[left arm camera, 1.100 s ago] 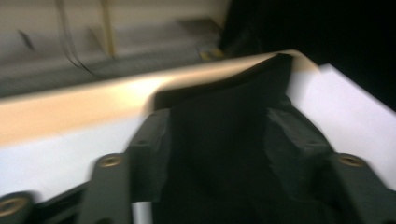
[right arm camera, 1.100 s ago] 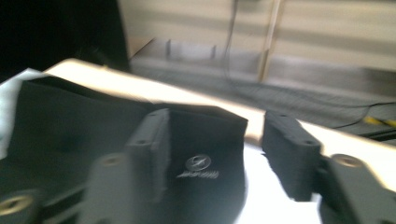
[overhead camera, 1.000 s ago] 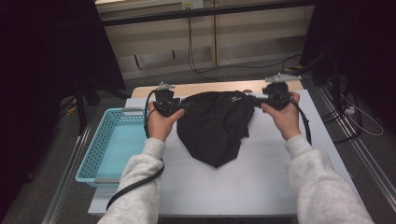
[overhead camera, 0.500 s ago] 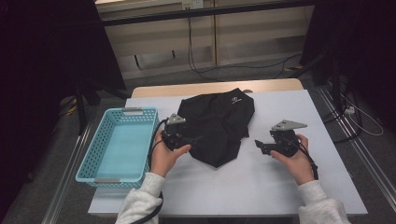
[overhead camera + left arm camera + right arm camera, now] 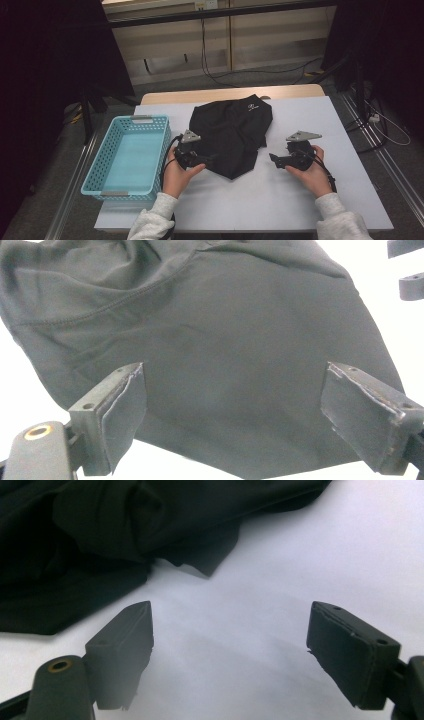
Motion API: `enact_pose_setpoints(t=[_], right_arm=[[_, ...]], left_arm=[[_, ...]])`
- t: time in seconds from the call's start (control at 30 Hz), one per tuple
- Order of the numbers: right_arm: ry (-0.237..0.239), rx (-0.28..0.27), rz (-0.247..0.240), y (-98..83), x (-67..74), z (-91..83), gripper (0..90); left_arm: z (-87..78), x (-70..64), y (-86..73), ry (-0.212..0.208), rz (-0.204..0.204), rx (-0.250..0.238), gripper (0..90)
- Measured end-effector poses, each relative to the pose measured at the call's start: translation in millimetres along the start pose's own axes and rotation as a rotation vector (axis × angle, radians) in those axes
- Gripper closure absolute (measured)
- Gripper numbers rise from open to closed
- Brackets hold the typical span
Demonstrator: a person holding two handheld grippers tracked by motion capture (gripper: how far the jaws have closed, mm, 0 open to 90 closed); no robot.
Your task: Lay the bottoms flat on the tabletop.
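**Two grippers open beside a black garment**

Two sets of jaws, both wide apart, nothing clamped. Just been opening on each side. Left gripper [image 5: 212, 160] at the near left edge of the black garment [image 5: 232, 132], jaws spread over the cloth [image 5: 240, 350] without pressing it. Right gripper [image 5: 274, 159] just clear of the garment's right side, over bare white counter [image 5: 350, 150]; in the right gripper view, garment [image 5: 75, 555] up at the left, apart from the jaws. Garment crumpled mid-counter, narrowing to a point toward the person, small pale logo near the far edge. Turquoise basket [image 5: 97, 165] to the left, on the counter's left edge, beside the left hand [image 5: 176, 172].
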State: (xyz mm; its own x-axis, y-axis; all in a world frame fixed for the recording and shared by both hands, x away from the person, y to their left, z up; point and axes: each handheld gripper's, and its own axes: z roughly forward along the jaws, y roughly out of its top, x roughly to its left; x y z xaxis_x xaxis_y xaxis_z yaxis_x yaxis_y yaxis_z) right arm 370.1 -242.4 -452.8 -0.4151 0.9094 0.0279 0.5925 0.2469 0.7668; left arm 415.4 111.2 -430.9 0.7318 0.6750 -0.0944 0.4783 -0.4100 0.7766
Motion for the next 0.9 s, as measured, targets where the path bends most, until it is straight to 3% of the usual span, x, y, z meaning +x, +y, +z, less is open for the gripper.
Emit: enact_pose_setpoints(t=[0.1, 0.2, 0.33, 0.43, 0.53, 0.8, 0.9], right_arm=[[0.012, -0.015, 0.026, 1.6, -0.7, 1.2, 21.3], [0.022, -0.030, 0.030, 3.2, -1.5, 2.8, 34.3], [0.048, -0.026, 0.041, 6.3, -3.0, 11.7, 44.6], [0.053, -0.003, 0.000, 11.2, 1.5, 20.5, 53.1], [0.026, 0.025, -0.050, 17.0, 7.5, 29.3, 57.4], [0.056, 0.023, -0.059, 24.0, 11.8, 47.8, 62.4], [0.075, 0.025, -0.011, 23.4, 5.4, 46.2, 82.1]], left_arm=[[-1.8, 0.5, -4.4, 0.006, -0.028, -0.007, 11.6], [-4.7, -0.3, -6.7, 0.010, -0.027, -0.009, 11.6], [-8.7, -3.2, -8.2, 0.005, -0.019, -0.011, 11.6], [-9.6, -5.9, -9.8, 0.006, -0.006, -0.014, 12.0], [-10.6, -6.6, -11.7, 0.008, 0.003, -0.005, 12.3], [-13.3, -6.0, -14.3, 0.010, 0.000, 0.000, 12.7], [-14.2, -6.6, -13.9, 0.008, -0.005, -0.008, 12.9]])
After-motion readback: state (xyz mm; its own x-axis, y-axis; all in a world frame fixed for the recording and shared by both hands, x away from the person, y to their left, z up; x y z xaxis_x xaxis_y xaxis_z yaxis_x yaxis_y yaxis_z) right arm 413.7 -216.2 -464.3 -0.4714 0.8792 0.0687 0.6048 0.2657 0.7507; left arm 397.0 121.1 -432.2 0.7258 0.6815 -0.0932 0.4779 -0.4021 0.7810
